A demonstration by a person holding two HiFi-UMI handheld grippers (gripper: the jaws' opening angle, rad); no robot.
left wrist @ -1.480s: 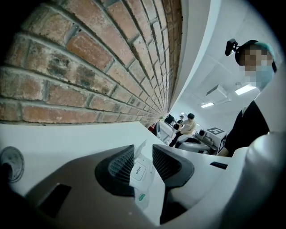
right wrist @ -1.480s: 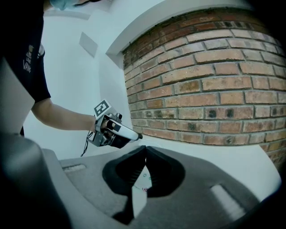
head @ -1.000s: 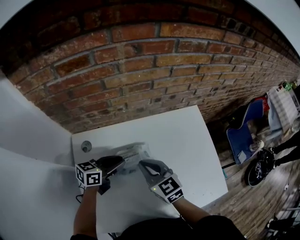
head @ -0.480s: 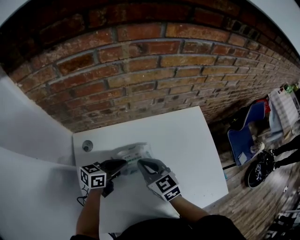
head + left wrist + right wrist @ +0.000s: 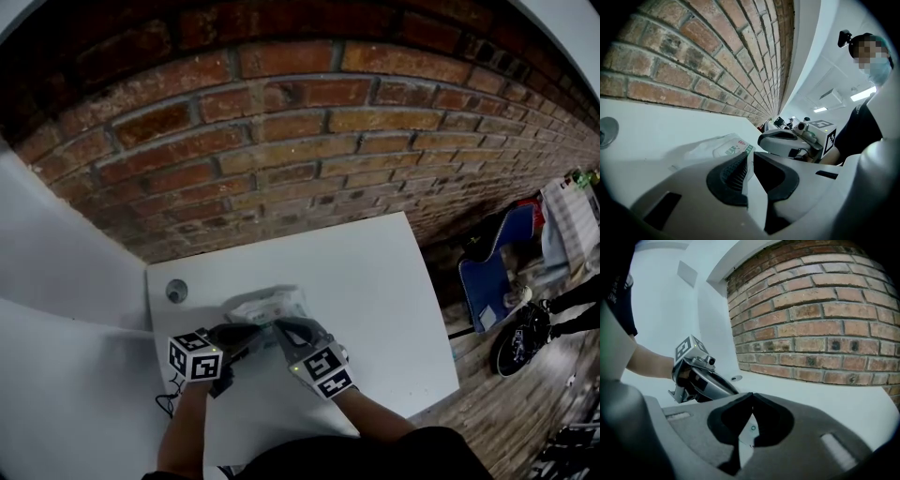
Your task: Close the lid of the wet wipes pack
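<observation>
The white wet wipes pack (image 5: pixel 270 307) with a green label lies flat on the white table (image 5: pixel 375 281), near the wall. My left gripper (image 5: pixel 249 336) reaches its near left end. In the left gripper view its jaws (image 5: pixel 750 157) are closing with a thin gap between them. The pack (image 5: pixel 724 147) lies just past the tips, and nothing shows pressed between the pads. My right gripper (image 5: pixel 283 330) is at the near right end, shut, its tips (image 5: pixel 751 395) touching. White pack film (image 5: pixel 749 432) shows under them. The lid is hidden.
A brick wall (image 5: pixel 281 141) stands right behind the table. A round cable hole (image 5: pixel 175 292) sits in the table's far left corner, and a black cable (image 5: pixel 169 401) hangs at the near left. A blue chair (image 5: pixel 492 267) stands on the floor to the right.
Both grippers have sunk toward the pack's near end and drawn closer together. The left gripper's jaws have narrowed.
</observation>
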